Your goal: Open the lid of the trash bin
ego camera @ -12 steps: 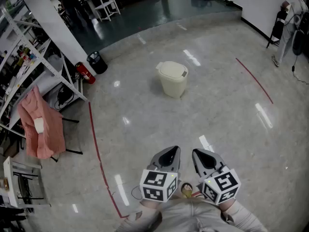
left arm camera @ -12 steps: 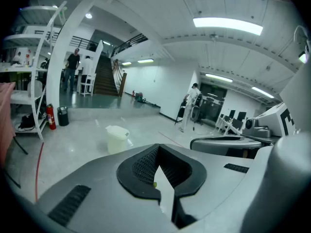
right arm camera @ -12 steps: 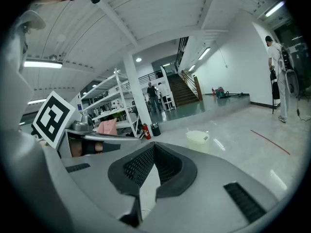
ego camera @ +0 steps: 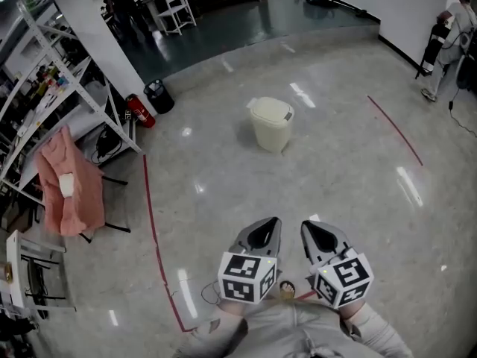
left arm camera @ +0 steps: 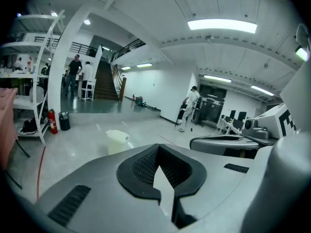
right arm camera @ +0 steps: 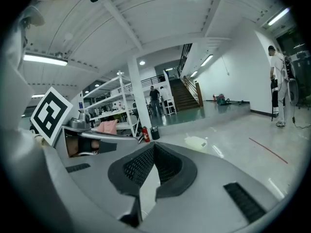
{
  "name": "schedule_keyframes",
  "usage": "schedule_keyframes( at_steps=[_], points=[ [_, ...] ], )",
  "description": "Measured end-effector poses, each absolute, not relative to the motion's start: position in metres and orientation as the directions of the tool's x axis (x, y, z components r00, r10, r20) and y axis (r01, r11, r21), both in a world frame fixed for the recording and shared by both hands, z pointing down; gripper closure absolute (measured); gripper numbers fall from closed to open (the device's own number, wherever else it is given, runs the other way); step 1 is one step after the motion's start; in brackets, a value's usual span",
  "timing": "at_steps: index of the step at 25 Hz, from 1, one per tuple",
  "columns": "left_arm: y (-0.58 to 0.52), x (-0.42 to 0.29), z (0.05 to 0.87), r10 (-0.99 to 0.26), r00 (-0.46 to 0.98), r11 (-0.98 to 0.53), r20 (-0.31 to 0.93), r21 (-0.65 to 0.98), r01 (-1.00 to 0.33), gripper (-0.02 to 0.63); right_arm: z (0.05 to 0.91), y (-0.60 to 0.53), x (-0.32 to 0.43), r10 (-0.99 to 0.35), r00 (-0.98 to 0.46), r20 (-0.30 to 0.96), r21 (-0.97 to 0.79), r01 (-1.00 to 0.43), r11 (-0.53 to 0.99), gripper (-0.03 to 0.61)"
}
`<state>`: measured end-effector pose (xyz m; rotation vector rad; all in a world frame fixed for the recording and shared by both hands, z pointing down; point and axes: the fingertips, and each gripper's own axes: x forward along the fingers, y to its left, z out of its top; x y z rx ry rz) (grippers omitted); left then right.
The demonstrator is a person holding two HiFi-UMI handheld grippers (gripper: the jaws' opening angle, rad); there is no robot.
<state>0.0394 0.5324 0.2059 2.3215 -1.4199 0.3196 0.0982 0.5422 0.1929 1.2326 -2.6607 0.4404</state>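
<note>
Between the pads of the left gripper [left arm camera: 163, 176] we see only a thin wedge of floor; its jaws are drawn together on nothing. The right gripper [right arm camera: 146, 171] is the same, closed and empty. Both hang side by side close to our body, pointing forward.

The trash bin [ego camera: 270, 125] stands out on the open floor, well apart from both grippers, its cream lid [ego camera: 271, 110] down. We judge the task not yet begun.

Several things could go wrong from here. The bin looks light and the floor is glossy, so a push or lift at one edge of the lid could slide or tip the whole thing unless one gripper steadies the body. Jaws left closed cannot pinch the lid rim, and opening them late risks knocking the lid instead. A small dark patch on the lid may be a catch; we cannot tell, and prying against it could jam.

Counted: two grippers, one cream bin with one lid, one small black bin [ego camera: 159, 95] we must not mistake for it, one fire extinguisher [ego camera: 141, 112], one pink cloth [ego camera: 71, 181], two red floor lines [ego camera: 153, 222], two people [ego camera: 447, 36] far off.
</note>
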Motion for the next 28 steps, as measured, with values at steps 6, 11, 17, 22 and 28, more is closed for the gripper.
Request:
schedule_keyframes(
  at_steps=[6,11,17,22,28],
  points=[
    [0.533,0.038,0.209,-0.776,0.497,-0.432,0.388,0.247,-0.867,0.611,0.189,0.546,0.087,-0.694,-0.673,0.256,-0.205,-0.739,0.642,0.578],
    [0.511,0.021,0.213,-0.778,0.498,-0.444,0.384,0.224,-0.867,0.611,0.196,0.527,0.071,-0.693,-0.665,0.280,-0.207,-0.746,0.633,0.578],
    [0.452,0.003,0.218,-0.769,0.510,-0.467,0.387,0.205,-0.860,0.611,0.204,0.470,0.049,-0.684,-0.661,0.310,-0.189,-0.748,0.637,0.578],
    [0.400,-0.017,0.220,-0.759,0.518,-0.484,0.395,0.191,-0.854,0.611,0.203,0.412,0.022,-0.679,-0.659,0.324,-0.174,-0.747,0.642,0.578],
    [0.339,-0.044,0.220,-0.743,0.528,-0.492,0.412,0.199,-0.847,0.611,0.198,0.349,-0.007,-0.681,-0.655,0.327,-0.184,-0.751,0.635,0.578]
  ],
)
